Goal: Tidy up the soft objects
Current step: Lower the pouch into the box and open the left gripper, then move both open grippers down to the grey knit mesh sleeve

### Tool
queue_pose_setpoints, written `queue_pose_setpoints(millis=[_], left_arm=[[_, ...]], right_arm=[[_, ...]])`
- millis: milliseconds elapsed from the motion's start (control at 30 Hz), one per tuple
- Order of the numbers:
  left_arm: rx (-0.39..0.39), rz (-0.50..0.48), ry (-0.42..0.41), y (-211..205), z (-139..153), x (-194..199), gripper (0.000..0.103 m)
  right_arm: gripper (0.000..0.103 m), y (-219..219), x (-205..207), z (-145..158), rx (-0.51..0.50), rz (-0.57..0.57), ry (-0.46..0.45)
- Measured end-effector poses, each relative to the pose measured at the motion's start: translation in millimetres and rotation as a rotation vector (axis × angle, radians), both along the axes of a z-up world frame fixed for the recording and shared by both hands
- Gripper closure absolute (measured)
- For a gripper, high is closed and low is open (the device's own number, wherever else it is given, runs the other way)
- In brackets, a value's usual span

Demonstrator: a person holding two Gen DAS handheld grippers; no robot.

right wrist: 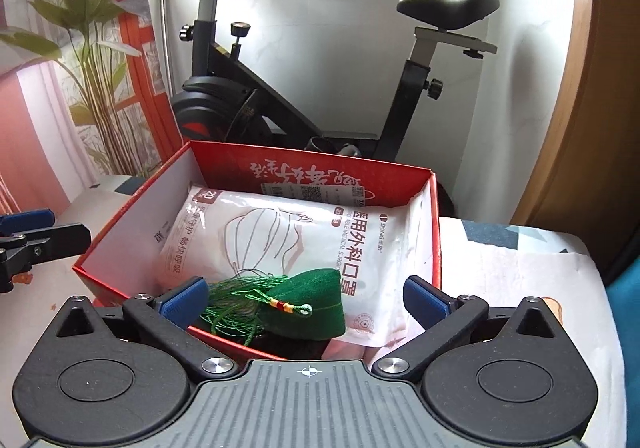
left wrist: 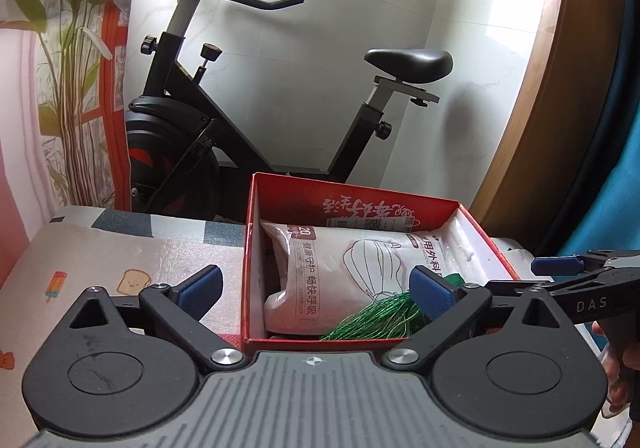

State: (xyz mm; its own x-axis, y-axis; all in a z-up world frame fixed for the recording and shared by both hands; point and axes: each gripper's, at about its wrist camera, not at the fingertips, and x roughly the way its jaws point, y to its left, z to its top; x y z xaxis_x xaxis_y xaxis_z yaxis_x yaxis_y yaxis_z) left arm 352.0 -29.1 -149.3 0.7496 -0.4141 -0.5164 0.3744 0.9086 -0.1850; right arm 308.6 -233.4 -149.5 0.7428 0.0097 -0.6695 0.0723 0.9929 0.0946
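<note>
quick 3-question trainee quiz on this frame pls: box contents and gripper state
1. True or false: the green tasselled pouch lies on top of the white mask pack inside the red box.
2. How do the jaws of the left gripper and the right gripper stand? A) both wide open, holding nothing B) both clamped on the pouch C) left shut, right open
3. Fill in: behind the box stands a black exercise ____.

Key: 1 true; 2 A; 3 bike.
</note>
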Motion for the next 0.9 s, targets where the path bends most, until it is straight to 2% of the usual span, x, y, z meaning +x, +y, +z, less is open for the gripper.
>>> queue_pose_setpoints(millis=[233, 433, 567, 667, 900], left_arm=[[0.039, 0.025, -0.042, 13.8, 9.1, -31.1, 0.0], [0.053, 0.045, -0.069, 22.8, 8.8, -61.6, 0.0], [0.098, 0.049, -0.089, 24.3, 2.4, -83.5, 0.0], [0.105, 0.047, -0.086, 27.3, -3.1, -96.1, 0.0], [0.09, 0.074, -0.05, 34.5, -21.0, -115.4, 0.0]], right_arm=[[0.0, 9.7, -42.2, 3.6, 0.001, -0.003, -0.086], [0.0, 14.7, -82.7, -5.5, 0.02, -0.006, -0.149], [0.0, 19.2, -102.9, -14.0, 0.024, 0.008, -0.181], [0.0, 23.9, -114.7, -21.0, 0.003, 0.019, -0.201], [0.0, 27.6, -134.0, -43.8, 0.026, 0.032, -0.195]])
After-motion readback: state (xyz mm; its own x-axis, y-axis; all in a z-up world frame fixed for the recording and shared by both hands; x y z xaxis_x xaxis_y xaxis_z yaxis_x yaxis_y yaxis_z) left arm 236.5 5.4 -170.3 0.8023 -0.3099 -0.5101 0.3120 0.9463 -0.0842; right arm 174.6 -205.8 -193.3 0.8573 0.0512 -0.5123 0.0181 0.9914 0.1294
